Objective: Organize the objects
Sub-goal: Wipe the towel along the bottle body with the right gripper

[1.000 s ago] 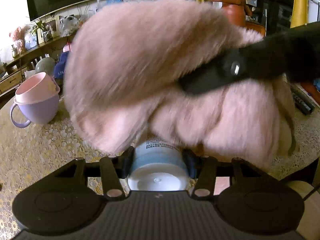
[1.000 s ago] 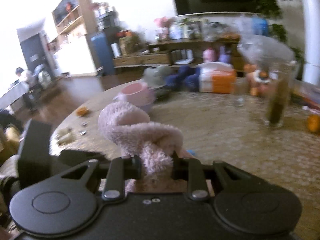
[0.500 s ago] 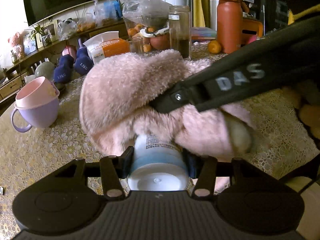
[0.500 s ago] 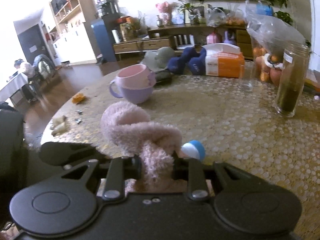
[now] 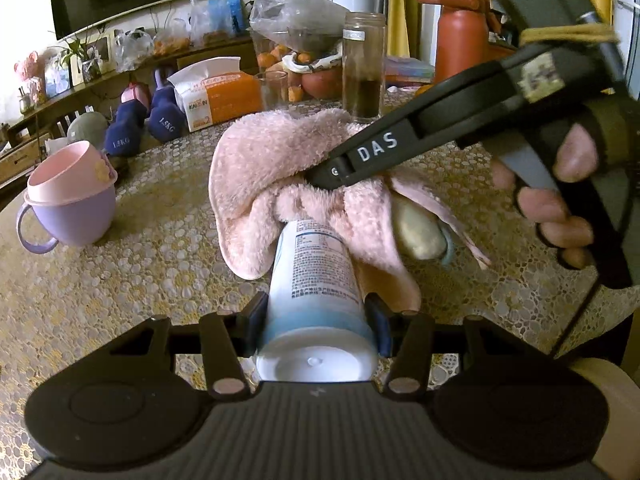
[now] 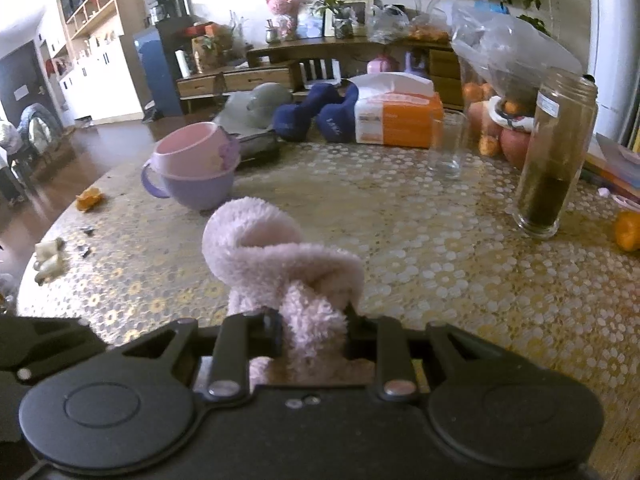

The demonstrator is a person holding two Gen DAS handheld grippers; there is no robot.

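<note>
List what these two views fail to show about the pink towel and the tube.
- Tube: its far end is under the pink towel in the left wrist view; its label print is too small to read.
- Pale object: half covered by the towel there; identity unclear.
- Right hand-held gripper: its fingertips are buried in towel pile.
- Left hand-held gripper: only its dark edge shows at the right wrist view's left border.

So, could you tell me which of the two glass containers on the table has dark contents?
The tall jar, part-filled with something dark. The short glass to its left is clear and looks empty.
</note>
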